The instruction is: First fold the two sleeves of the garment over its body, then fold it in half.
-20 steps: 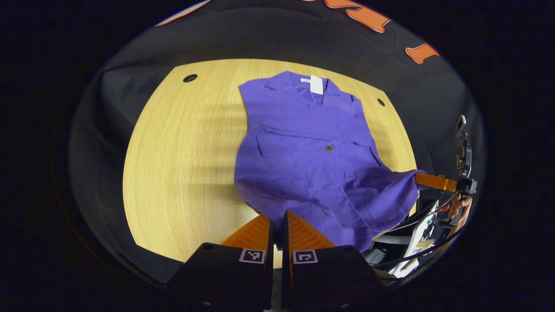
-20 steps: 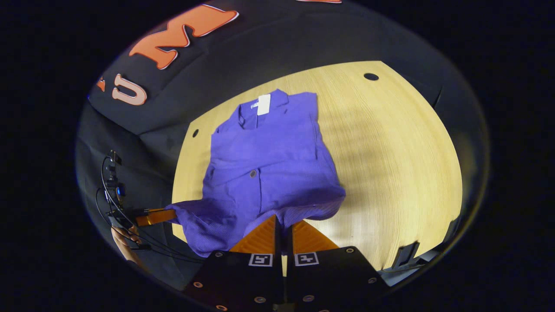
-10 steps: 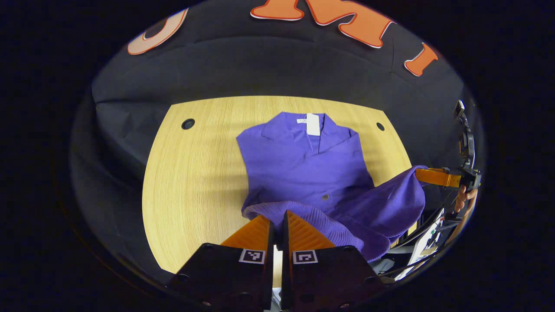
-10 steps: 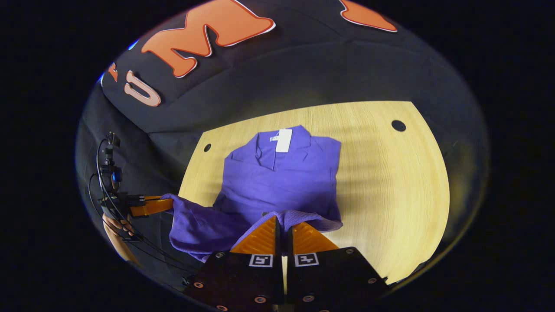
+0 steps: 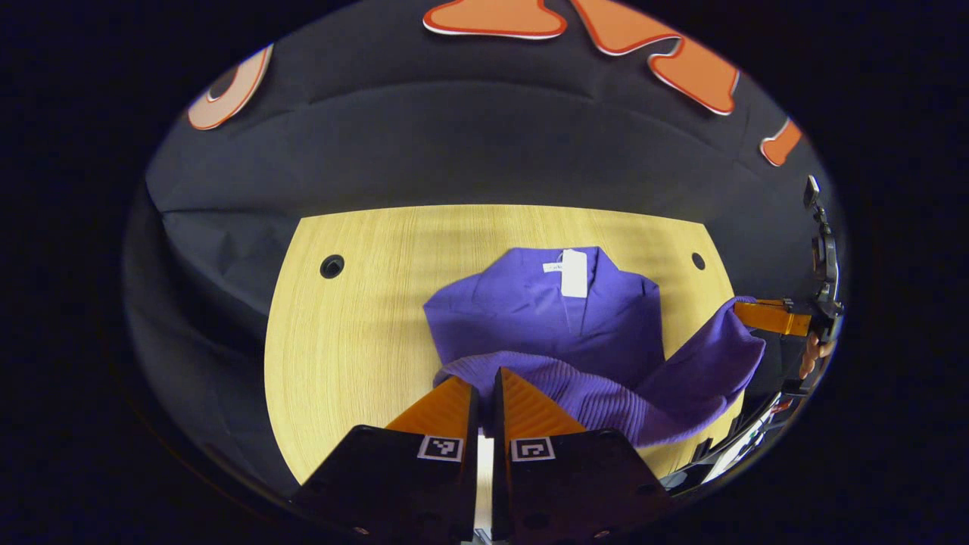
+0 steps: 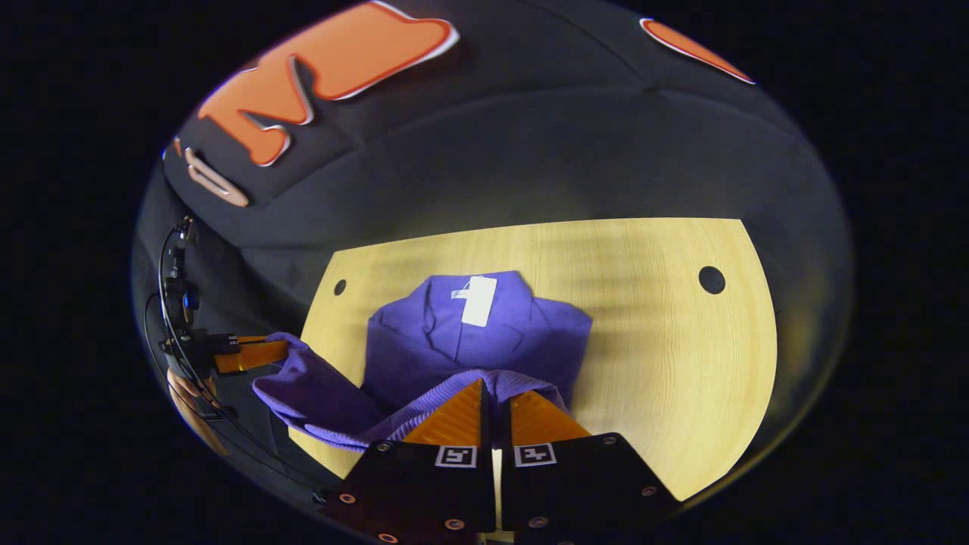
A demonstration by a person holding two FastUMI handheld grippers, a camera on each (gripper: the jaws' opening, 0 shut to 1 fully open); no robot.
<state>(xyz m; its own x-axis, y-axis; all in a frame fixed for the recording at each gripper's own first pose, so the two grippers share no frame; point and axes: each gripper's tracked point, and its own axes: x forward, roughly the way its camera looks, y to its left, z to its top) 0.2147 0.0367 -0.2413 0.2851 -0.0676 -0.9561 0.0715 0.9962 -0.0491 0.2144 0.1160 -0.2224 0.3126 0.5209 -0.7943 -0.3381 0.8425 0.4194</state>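
Observation:
A purple garment (image 5: 545,318) lies on the wooden table (image 5: 356,303), collar and white tag at the far end. My left gripper (image 5: 484,376) is shut on the near hem's left corner, lifted off the table. Off to the right, my right gripper (image 5: 739,310) pinches the hem's other corner, and the hem sags between them. In the right gripper view, my right gripper (image 6: 496,386) is shut on the raised hem over the garment (image 6: 469,341), with my left gripper (image 6: 283,350) off to the left, shut on the same hem. The lower body of the garment is hidden under the raised fold.
The table (image 6: 666,341) has a round hole (image 5: 331,266) near each far corner, and another hole (image 6: 711,280) shows on the right. Black cloth walls stand close behind. A hand (image 5: 811,354) holds the right gripper past the table's edge.
Both grippers have carried the lifted hem away from the near edge toward the collar. The fold now covers the button and the lower body.

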